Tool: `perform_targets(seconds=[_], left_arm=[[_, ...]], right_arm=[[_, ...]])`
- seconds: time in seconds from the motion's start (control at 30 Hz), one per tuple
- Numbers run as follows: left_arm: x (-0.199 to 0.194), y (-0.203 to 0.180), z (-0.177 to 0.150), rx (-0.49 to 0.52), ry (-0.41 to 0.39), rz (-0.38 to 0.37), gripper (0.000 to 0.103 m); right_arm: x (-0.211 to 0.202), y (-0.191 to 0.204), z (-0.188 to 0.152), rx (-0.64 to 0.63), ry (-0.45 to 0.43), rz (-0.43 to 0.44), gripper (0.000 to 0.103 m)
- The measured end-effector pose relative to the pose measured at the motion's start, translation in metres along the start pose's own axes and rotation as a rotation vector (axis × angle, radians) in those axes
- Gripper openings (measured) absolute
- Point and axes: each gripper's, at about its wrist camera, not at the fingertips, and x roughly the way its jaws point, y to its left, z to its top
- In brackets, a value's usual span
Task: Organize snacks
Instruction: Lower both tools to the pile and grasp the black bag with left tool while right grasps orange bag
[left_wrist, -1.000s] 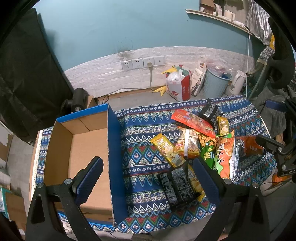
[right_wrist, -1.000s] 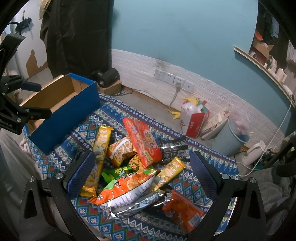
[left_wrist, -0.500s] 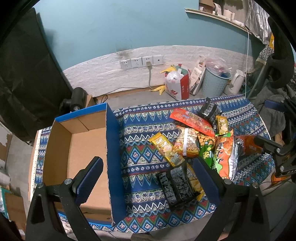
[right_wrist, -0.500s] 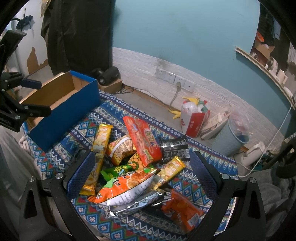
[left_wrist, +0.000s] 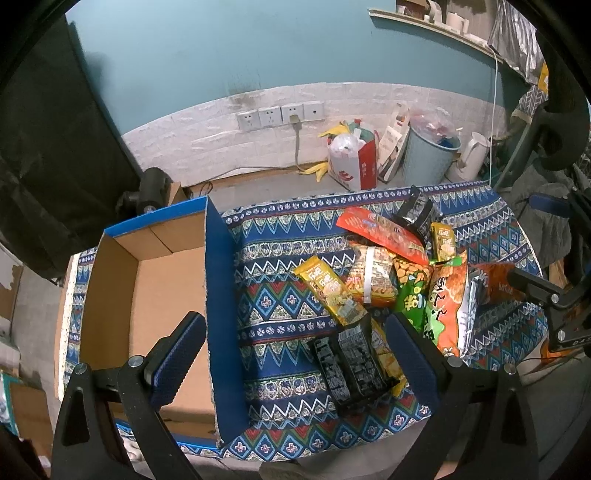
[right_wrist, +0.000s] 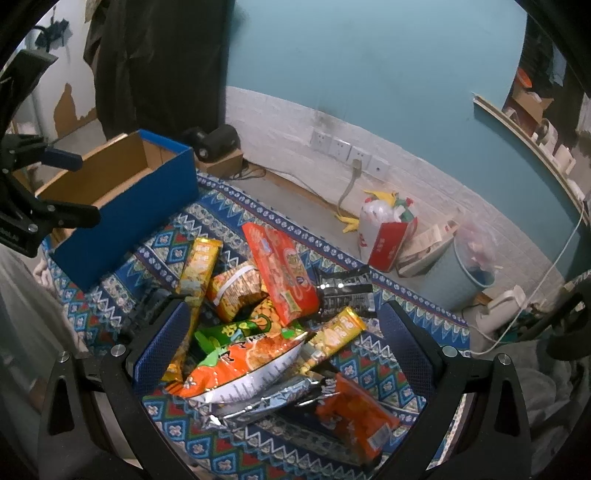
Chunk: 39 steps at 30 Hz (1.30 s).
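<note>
While both grippers hang wide and empty, the left gripper should drop squarely over the black foil snack packet on the patterned blue cloth, beside the empty blue-sided cardboard box; the right gripper hovers over the heap.

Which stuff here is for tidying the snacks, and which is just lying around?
For the job:
- pile of bright foil snack packets
- black snack packet
- open blue cardboard box
- left claw, open
- right claw, open

Just lying about:
- pale blue plastic bin
- red-and-white paper bag
- white kettle
- white wall sockets
</note>
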Motion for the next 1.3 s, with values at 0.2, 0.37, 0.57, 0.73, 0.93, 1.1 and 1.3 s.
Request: perform_targets(seconds=[0.2,0.37,0.57,0.73,0.93,1.1,1.3], left_arm=[[0.017,-0.001,-0.004,-0.004,0.047,0.000,0.099],[0.039,-0.002,-0.007,-0.019,0.110,0.001,0.099],[0.074,-0.009,-0.015,-0.046,0.216,-0.017,0.099],[0.098,-0.025,-0.024,-0.046,0.296,-0.051,0.099],[0.123,-0.032,-0.028,-0.086,0.368,-0.080,0.099],[0.139,-0.037,-0.032,-0.106,0.421,-0.089,0.099],[0.155,-0.044,-0.039,-0.099,0.484,-0.089,0.099]], right_arm=[[0.011,-0.001,0.000,-0.037,0.037,-0.027,0.100],[0.026,-0.019,-0.012,-0.057,0.079,-0.054,0.100],[0.051,-0.056,-0.035,-0.029,0.168,-0.042,0.100],[0.072,-0.082,-0.055,-0.043,0.240,-0.025,0.100],[0.097,-0.097,-0.077,-0.033,0.321,0.043,0.100],[0.114,-0.099,-0.105,-0.019,0.403,0.110,0.100],[0.124,-0.086,-0.130,-0.045,0.490,0.154,0.100]])
